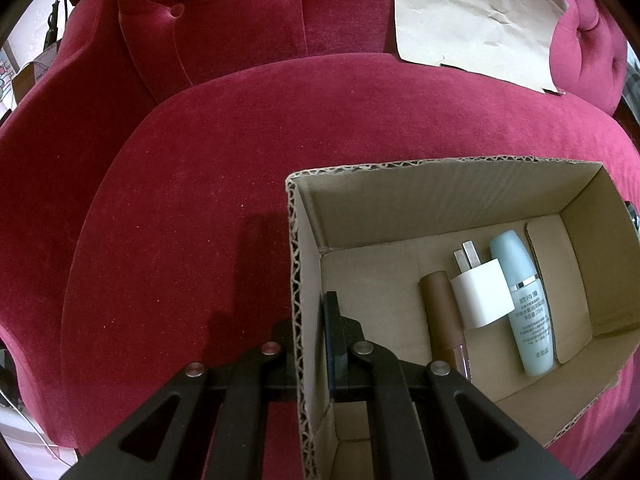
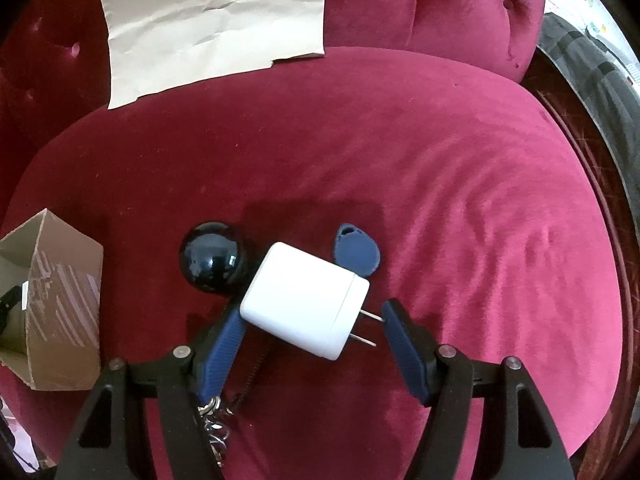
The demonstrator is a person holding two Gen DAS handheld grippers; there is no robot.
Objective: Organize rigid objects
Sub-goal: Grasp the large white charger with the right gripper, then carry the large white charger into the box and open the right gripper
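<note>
step: white charger (image 2: 306,304) to be grasped, lower centre, on red sofa seat (image 2: 440,200).
right gripper (image 2: 314,330): clamped end-to-end, pad on prong tip; re-grip across body advised.
left gripper (image 1: 310,354): clamped on box wall (image 1: 298,280).

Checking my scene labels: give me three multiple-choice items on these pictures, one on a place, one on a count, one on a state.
1. The black ball lies: A in the box; B on the red cushion; C on a shelf.
2. Things in the box: A one; B three; C five.
3. The left gripper is: A open in the air; B gripping a spoon; C shut on the box wall.

B: it sits on the cushion beside the white charger.
B: tube, plug, bottle.
C: its fingers clamp the wall.
</note>
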